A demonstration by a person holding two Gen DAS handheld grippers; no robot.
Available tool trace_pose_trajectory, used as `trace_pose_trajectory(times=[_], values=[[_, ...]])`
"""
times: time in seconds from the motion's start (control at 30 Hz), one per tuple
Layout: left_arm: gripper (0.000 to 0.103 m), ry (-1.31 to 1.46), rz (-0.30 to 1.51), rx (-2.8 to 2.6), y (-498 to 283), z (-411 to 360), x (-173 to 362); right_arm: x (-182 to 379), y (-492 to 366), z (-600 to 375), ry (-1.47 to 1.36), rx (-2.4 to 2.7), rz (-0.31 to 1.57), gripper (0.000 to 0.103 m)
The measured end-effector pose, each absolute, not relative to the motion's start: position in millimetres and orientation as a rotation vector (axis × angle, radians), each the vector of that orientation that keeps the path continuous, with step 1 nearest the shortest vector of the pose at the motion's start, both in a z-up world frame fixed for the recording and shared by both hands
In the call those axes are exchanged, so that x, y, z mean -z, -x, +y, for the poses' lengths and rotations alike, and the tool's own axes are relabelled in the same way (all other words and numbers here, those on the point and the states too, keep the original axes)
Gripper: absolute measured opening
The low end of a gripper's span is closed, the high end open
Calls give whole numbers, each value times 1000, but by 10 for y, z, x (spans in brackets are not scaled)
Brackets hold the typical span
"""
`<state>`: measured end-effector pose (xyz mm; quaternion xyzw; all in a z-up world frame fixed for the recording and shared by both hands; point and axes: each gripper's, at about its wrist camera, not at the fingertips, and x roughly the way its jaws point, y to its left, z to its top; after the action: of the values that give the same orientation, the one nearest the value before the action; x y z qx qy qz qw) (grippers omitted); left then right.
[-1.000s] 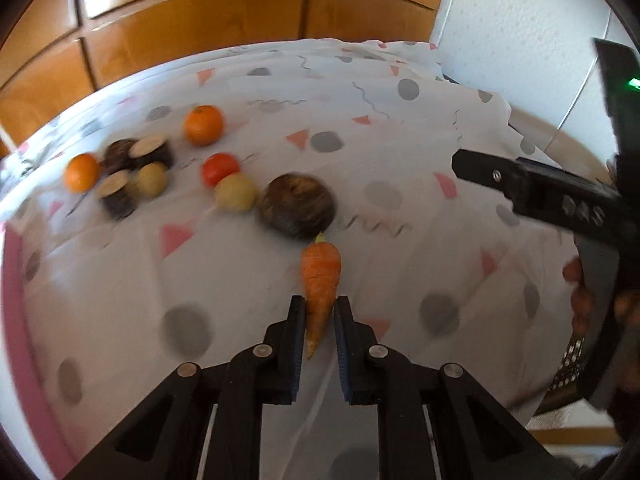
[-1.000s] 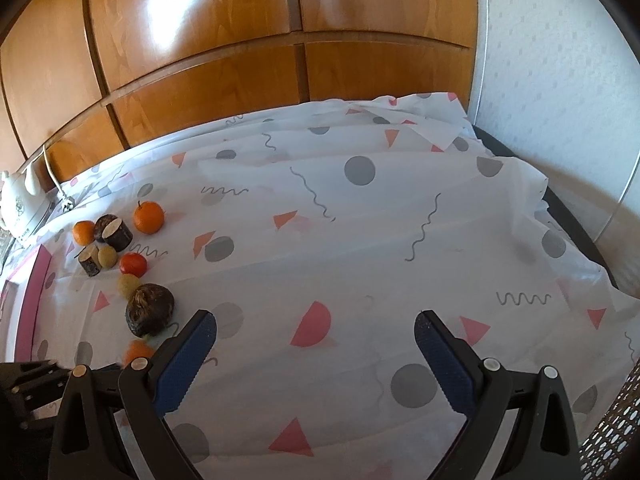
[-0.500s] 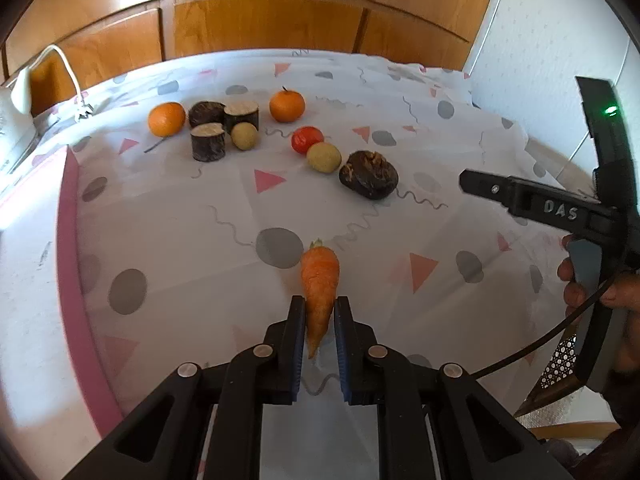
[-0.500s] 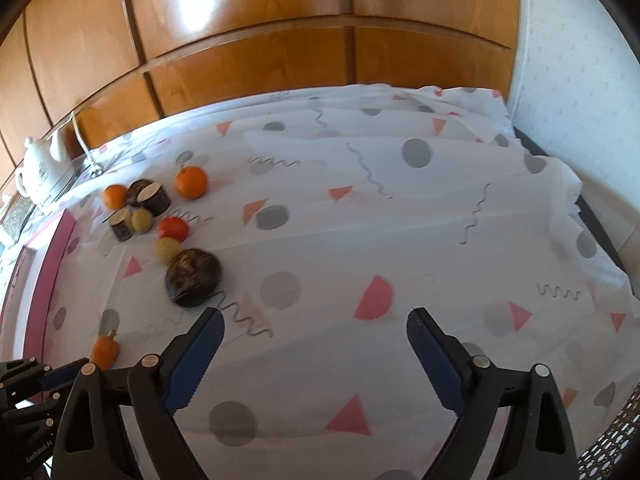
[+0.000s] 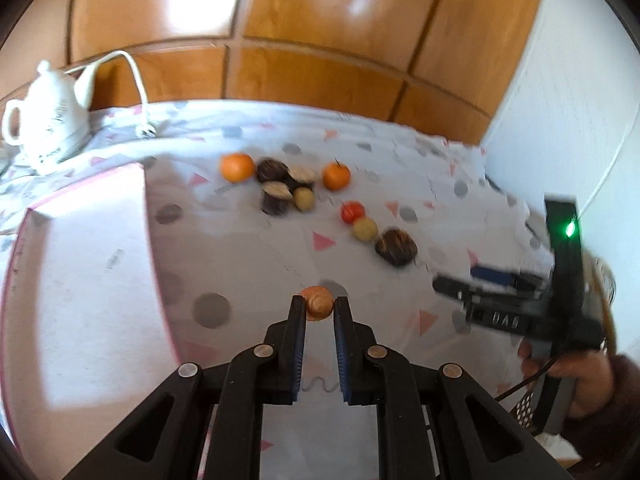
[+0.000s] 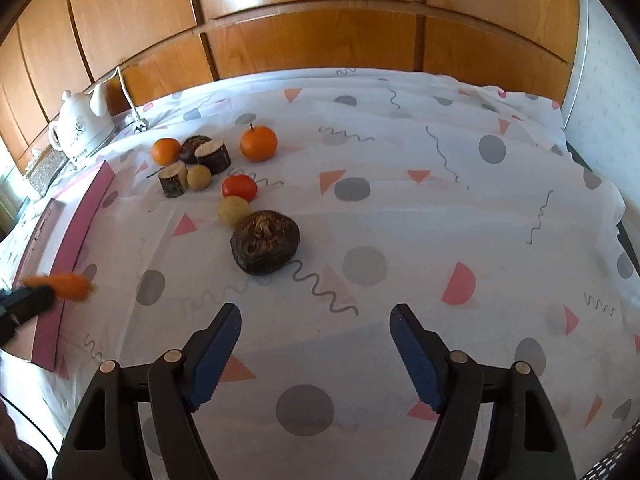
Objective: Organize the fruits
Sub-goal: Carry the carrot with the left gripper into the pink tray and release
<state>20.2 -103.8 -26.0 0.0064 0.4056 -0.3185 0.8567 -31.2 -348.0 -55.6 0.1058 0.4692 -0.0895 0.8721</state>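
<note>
An orange carrot (image 5: 318, 307) is clamped end-on in my left gripper (image 5: 320, 304), lifted above the patterned tablecloth (image 5: 248, 264) beside a pink-edged white tray (image 5: 80, 280). The right wrist view shows the same carrot (image 6: 68, 284) over the tray's pink rim (image 6: 76, 232). My right gripper (image 6: 316, 312) hovers just short of a dark brown wrinkled fruit (image 6: 266, 242). Its jaws are closing with nothing between them. Beyond the fruit lie a yellowish ball (image 6: 233, 210), a red tomato (image 6: 239, 187) and two oranges (image 6: 259, 143).
Three small wooden log pieces (image 6: 213, 156) and another yellowish ball (image 6: 199, 177) cluster near the left orange (image 6: 166, 150). A white kettle (image 6: 78, 132) with a cord stands at the back left. Wooden panels close off the back. A person's hand (image 5: 572, 368) holds the right gripper.
My left gripper has risen and swung left with the carrot, to beside the tray. The right gripper has come closer to the dark fruit, and its jaws have narrowed.
</note>
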Motion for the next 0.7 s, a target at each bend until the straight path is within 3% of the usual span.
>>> trace_pose_trajectory(times=[0.2,0.43,0.6,0.7], values=[[14,59,755,494,-428,-527,-10,566,310,-3491,-217,198,981,78],[14,111,828,104,-957,205,160,580,318,-3488,-223,199,979,78],[26,142,817,25,-915,417,235,605,314,-3487,-219,207,986,78],[26,143,827,5,-833,442,287,623,313,-3492,-220,213,992,78]])
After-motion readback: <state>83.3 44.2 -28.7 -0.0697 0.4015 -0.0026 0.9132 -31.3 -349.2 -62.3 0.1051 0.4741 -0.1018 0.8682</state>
